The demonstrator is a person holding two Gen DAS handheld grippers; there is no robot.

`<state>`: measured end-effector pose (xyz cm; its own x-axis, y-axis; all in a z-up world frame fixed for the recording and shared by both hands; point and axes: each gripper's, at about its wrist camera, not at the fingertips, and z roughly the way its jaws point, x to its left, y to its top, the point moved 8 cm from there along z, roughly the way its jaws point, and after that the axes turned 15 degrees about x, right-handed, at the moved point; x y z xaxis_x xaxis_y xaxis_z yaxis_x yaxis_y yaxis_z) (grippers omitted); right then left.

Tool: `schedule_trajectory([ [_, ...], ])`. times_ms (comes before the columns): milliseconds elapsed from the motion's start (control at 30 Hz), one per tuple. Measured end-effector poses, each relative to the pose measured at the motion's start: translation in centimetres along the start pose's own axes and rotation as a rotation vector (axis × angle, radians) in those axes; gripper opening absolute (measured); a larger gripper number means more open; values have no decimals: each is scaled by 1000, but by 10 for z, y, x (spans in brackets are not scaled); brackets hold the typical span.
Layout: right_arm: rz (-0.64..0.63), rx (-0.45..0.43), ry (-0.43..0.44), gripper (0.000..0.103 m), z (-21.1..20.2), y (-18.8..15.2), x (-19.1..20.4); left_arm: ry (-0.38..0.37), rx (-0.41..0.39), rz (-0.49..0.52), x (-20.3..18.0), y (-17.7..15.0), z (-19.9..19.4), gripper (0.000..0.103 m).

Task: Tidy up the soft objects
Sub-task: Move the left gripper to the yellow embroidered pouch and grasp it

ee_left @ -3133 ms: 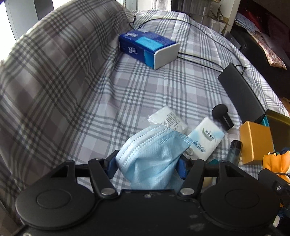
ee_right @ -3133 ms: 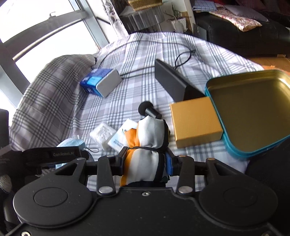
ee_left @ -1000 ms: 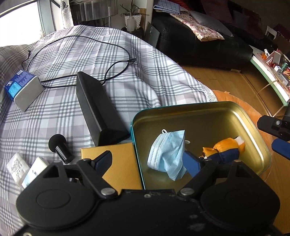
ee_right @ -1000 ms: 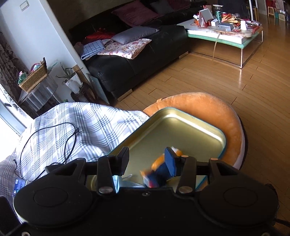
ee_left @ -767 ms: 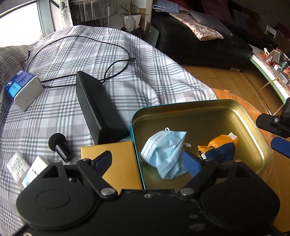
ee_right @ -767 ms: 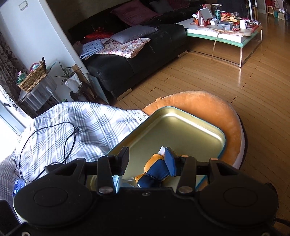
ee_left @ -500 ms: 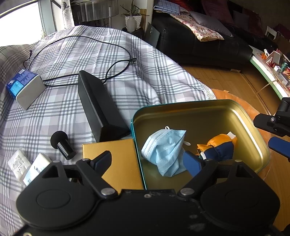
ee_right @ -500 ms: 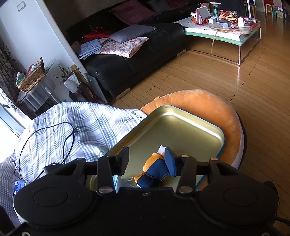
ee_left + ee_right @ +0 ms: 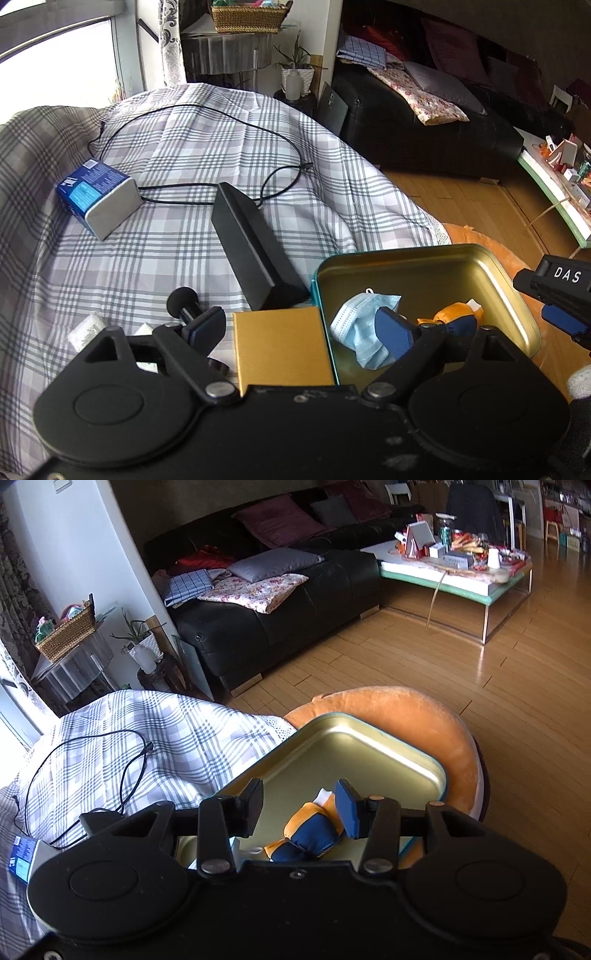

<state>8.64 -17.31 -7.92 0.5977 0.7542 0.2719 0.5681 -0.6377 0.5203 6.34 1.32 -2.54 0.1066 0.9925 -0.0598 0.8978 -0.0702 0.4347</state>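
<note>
Both tools gape empty — one mask (image 9: pixel 360 326), one beanbag (image 9: pixel 310 836) in tin (image 9: pixel 424 254).

Bare far half of the tin (image 9: pixel 436 258); face mask (image 9: pixel 354 325) and stuffed toy (image 9: pixel 458 317) crowding its near side.

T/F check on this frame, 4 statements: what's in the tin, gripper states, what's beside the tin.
1. The blue face mask lies inside the tin. True.
2. The left gripper is clamped on the mask. False: its jaws are open, nothing held.
3. The orange and navy pouch lies on the plaid blanket. False: it lies in the tin.
4. A gold box sits beside the tin. True.
</note>
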Motion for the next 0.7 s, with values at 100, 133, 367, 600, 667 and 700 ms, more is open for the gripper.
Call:
schedule_trajectory([
  [100,-31,-30,-23,46,-4,0,5,13,-33,-20,16,0,-21,88],
  [133,-43,-39,-33,46,-5,0,7,18,-43,-27,22,0,-27,89],
  [367,-121,-104,-89,47,-12,-2,19,59,-108,-82,68,-3,-79,90],
  [600,-154,-128,-101,47,-14,-2,23,127,-159,-120,117,-15,-129,93],
  [667,-156,-128,-100,47,-14,-3,24,146,-166,-141,135,-20,-141,93],
  [700,-159,-129,-100,47,-15,-3,24,156,-170,-153,143,-23,-147,94],
])
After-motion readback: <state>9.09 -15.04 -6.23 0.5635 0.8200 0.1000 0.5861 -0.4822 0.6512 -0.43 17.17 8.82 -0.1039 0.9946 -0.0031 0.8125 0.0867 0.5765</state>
